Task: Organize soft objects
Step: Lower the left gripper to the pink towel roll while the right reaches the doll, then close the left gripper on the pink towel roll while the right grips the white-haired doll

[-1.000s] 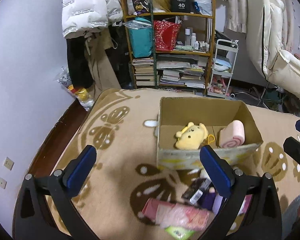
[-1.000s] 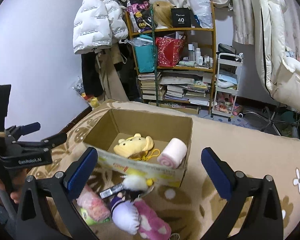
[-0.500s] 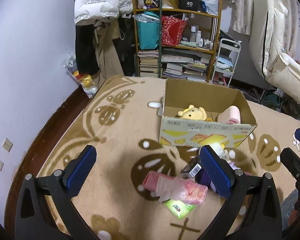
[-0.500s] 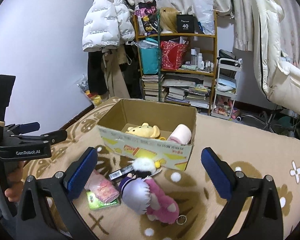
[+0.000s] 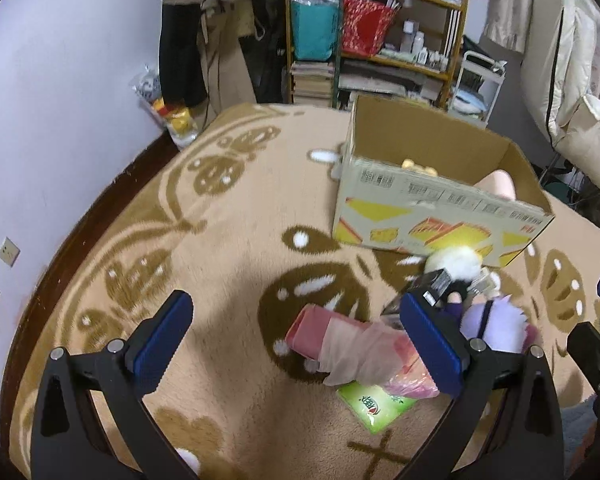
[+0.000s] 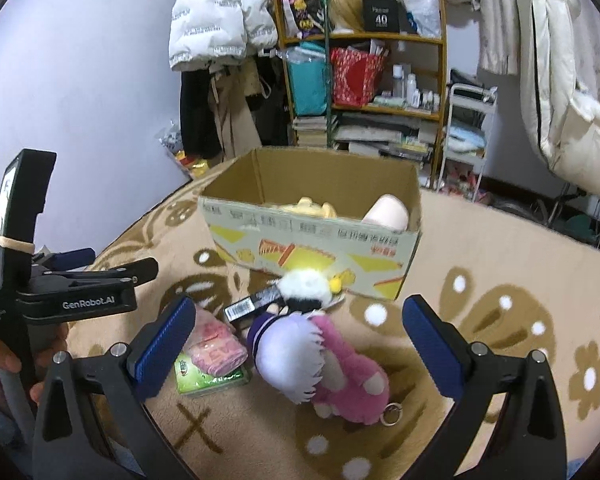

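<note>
An open cardboard box (image 5: 440, 216) (image 6: 312, 240) stands on the rug, holding a yellow plush (image 6: 310, 208) and a pink roll-cake plush (image 6: 388, 212). In front of it lie a purple-haired pink doll (image 6: 320, 356), a white fluffy plush (image 6: 304, 284) (image 5: 456, 264), a pink plastic packet (image 5: 352, 344) (image 6: 216, 348), a green packet (image 5: 374, 406) (image 6: 204, 378) and a dark slim box (image 6: 256, 300). My left gripper (image 5: 300, 340) hangs open above the pink packet. My right gripper (image 6: 300, 340) hangs open over the doll. Neither holds anything.
A wooden shelf (image 6: 364, 92) with books, bags and bottles stands against the far wall, beside hanging coats (image 6: 216, 24) and a white cart (image 6: 464, 136). The rug's left edge meets dark floor and the wall (image 5: 40, 120). A hand (image 6: 4, 360) grips the left tool.
Both grippers have pulled back from the box and dropped lower toward the loose items on the rug. The box and items have not moved. Both stay open.
</note>
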The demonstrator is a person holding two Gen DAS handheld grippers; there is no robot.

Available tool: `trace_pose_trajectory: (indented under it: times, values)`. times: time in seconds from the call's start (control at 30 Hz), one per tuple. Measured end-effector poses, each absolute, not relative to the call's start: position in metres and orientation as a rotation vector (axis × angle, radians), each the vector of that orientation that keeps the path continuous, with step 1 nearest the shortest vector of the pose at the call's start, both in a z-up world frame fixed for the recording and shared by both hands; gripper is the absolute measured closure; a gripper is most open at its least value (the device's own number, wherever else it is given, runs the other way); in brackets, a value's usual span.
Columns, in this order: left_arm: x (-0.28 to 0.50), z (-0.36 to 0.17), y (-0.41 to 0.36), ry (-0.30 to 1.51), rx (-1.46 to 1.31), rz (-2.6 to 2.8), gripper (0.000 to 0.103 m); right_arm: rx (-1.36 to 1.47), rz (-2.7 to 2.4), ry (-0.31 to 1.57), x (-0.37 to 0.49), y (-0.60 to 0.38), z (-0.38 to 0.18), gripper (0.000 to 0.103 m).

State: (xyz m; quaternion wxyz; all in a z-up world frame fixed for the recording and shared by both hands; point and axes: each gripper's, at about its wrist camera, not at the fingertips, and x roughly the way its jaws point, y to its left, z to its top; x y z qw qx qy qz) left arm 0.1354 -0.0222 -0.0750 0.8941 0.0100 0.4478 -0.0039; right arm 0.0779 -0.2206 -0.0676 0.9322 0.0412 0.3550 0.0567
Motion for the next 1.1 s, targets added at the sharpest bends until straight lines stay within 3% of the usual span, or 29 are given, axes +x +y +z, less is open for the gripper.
trace_pose_trajectory:
  times: [0.5,0.6,0.8,1.1]
  values:
    - [0.159,-0.125,-0.027,1.038,0.002,0.003,0.001,0.101,0.142,0.849,0.105,-0.212,-0.114,0.001]
    - [0.162,-0.132,-0.03,1.06,0.007,-0.002,0.001,0.099,0.156,0.867,0.107,-0.21,-0.118,0.01]
    - [0.165,-0.143,-0.036,1.091,0.022,-0.013,0.001,0.111,0.193,0.916,0.111,-0.205,-0.129,0.038]
    - [0.168,-0.158,-0.044,1.135,0.045,-0.055,0.001,0.135,0.188,0.958,0.117,-0.205,-0.144,0.039]
